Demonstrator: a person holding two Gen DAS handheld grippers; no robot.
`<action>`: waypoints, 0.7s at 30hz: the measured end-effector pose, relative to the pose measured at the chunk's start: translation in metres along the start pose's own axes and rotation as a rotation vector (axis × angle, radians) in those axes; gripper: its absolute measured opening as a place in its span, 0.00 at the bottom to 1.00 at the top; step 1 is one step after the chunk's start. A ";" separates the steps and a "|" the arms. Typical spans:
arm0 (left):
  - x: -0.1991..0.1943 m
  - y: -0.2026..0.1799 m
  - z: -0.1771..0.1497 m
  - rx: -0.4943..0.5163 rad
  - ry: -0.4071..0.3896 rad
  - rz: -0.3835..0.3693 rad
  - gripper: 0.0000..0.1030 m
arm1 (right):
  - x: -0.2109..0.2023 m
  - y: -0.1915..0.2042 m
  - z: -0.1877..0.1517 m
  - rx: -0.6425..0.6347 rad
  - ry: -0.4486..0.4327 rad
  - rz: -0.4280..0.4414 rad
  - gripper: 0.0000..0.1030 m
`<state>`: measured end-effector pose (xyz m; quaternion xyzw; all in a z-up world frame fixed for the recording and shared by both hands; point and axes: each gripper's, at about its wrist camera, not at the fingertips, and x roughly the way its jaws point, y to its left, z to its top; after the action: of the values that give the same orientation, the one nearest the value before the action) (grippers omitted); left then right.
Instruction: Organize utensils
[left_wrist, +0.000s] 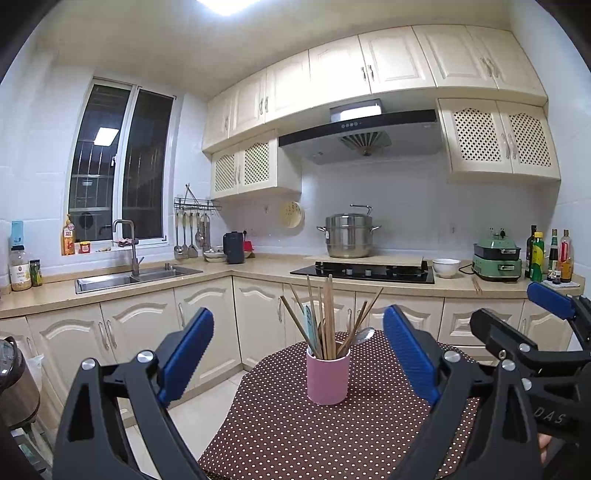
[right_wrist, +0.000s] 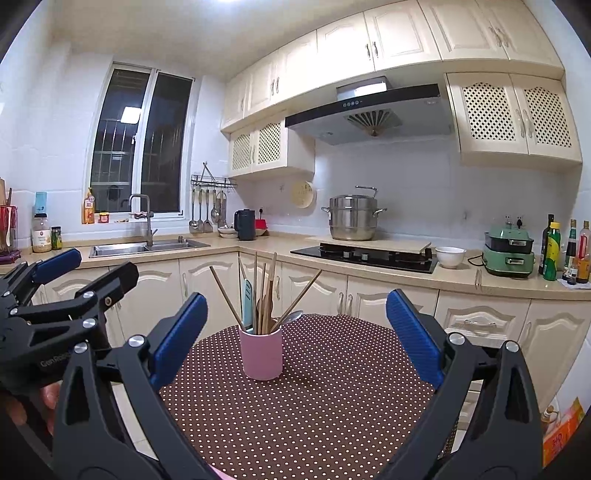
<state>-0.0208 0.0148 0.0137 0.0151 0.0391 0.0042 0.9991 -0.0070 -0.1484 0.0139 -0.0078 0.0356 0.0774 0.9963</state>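
Utensils, wooden chopsticks (left_wrist: 327, 314) and a metal spoon (left_wrist: 364, 335), stand upright in a pink cylindrical cup (left_wrist: 328, 376) on the brown polka-dot tablecloth (left_wrist: 295, 424). Left gripper (left_wrist: 298, 350) and right gripper (right_wrist: 297, 338) both hover before it, blue-padded fingers spread wide, holding nothing.

utensil ends hidden inside pink cup (left_wrist: 328, 376).

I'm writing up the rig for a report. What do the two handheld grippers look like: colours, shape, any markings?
Both match: the left gripper and the right gripper have matte black, triangular cut-out linkage arms with silver round bolt heads, ending in ribbed blue pads. White lettering shows on the bodies: "DAS" on the right one's side, "Gen Robo…" partly visible on the left's. No cables are visible.
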 end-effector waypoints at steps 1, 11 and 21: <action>0.002 -0.001 0.000 0.002 0.002 -0.002 0.89 | 0.002 -0.001 0.000 0.002 0.003 -0.001 0.93; 0.013 -0.003 -0.004 0.008 0.005 -0.005 0.89 | 0.010 -0.005 -0.003 0.013 0.017 -0.002 0.93; 0.014 -0.004 -0.004 0.009 0.005 -0.006 0.89 | 0.011 -0.004 -0.004 0.019 0.021 0.000 0.93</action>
<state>-0.0073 0.0114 0.0082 0.0194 0.0417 0.0012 0.9989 0.0038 -0.1510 0.0093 0.0009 0.0468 0.0770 0.9959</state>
